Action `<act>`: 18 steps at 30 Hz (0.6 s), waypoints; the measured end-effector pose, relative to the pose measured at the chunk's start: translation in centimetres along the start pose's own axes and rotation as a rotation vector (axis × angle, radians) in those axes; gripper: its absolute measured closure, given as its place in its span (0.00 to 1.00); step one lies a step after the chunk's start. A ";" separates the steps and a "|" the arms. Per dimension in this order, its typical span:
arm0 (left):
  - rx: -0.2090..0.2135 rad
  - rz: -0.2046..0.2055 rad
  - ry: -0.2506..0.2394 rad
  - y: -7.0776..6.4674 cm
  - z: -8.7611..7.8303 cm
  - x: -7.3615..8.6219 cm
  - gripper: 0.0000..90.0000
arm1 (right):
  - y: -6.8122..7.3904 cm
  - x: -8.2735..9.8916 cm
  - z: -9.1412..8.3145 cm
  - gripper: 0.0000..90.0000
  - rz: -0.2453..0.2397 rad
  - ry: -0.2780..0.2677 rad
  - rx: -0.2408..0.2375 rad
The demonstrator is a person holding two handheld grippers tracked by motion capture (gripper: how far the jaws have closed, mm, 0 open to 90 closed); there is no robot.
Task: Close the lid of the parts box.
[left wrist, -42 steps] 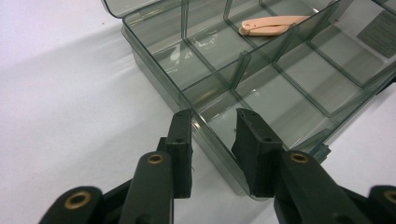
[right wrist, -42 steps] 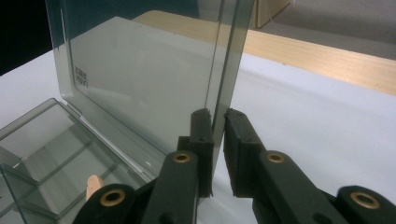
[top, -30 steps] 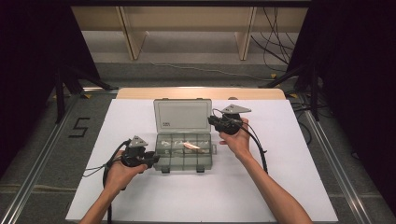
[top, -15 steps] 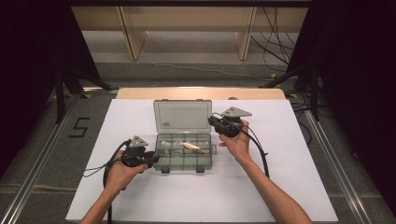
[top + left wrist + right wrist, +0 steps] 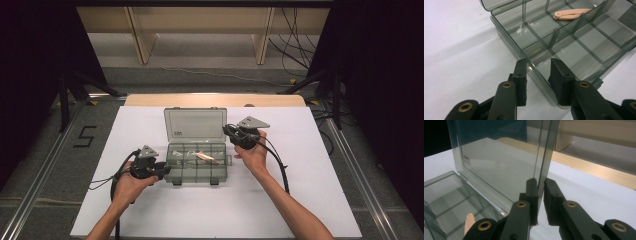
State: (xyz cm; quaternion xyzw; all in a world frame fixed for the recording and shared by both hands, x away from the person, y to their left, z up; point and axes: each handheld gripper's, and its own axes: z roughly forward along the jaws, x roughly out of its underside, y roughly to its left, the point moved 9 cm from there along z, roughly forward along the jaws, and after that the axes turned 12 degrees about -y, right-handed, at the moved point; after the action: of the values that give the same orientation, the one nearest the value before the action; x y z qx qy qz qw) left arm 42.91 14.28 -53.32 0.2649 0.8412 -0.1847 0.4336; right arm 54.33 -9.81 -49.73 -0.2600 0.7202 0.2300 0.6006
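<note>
A smoky clear compartment box lies open in the middle of the white table, its lid standing up at the far side. One middle compartment holds a small peach-coloured piece. My left gripper straddles the box's near left corner, one jaw outside the wall and one inside, both touching it. My right gripper is shut on the lid's right edge, which runs up between its pads.
The white sheet covers the table, with bare room on both sides of the box and in front. A wooden strip runs along the far edge. Cables trail from both grippers toward the person.
</note>
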 end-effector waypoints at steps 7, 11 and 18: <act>-0.013 0.006 -0.001 0.4 -0.3 -0.2 0.69 | 0.1 0.0 0.0 0.92 0.001 -0.003 0.003; -0.034 -0.030 -0.071 0.4 -0.6 -1.3 0.53 | 0.1 0.1 0.0 0.92 0.001 -0.008 0.009; -0.061 -0.060 -0.185 0.1 -1.2 -3.7 0.35 | 0.2 0.1 -0.2 0.93 0.001 -0.009 0.011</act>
State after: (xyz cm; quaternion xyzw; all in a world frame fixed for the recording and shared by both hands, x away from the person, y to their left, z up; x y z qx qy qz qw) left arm 44.07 13.94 -49.61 0.2083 0.8103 -0.1956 0.5116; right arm 54.07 -9.75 -49.76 -0.2554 0.7190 0.2276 0.6050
